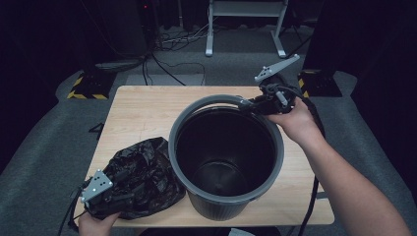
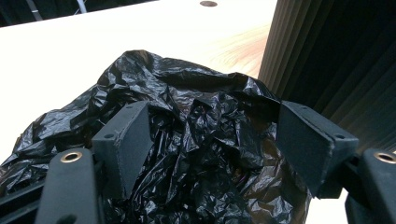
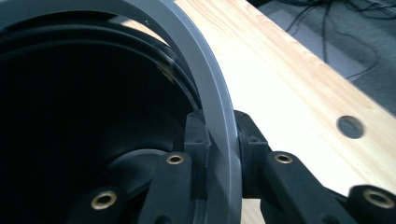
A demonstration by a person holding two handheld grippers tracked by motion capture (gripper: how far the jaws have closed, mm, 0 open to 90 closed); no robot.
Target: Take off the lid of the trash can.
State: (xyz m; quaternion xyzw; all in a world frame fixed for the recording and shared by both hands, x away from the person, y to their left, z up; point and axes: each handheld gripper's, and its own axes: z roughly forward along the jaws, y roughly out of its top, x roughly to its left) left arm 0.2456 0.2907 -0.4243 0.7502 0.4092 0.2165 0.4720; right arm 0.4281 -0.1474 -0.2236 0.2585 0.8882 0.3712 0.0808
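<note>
At the lower left of the high view, the left hand-held gripper rests against the crumpled black bin bag, which lies on the counter just beside the bin. In the left gripper view its jaws stand apart, one on each side of a fold of plastic, with the pads not visibly pressing on it. To take the bag well, the person would likely need to close on a thick gather of film rather than a single loose layer, since thin plastic probably slips out of a shallow pinch.

In the middle of the frame the dark bin stands upright on the counter, its inside bare and its grey rim ring sitting on top.

At the upper right, the right hand-held gripper is clamped on that ring; the right gripper view shows one jaw inside and one outside, both tight against the band. This hold seems meant to steady the bin or lift the ring, so a straight upward pull should keep the ring from jamming and the light bin from tipping toward the bag.
</note>
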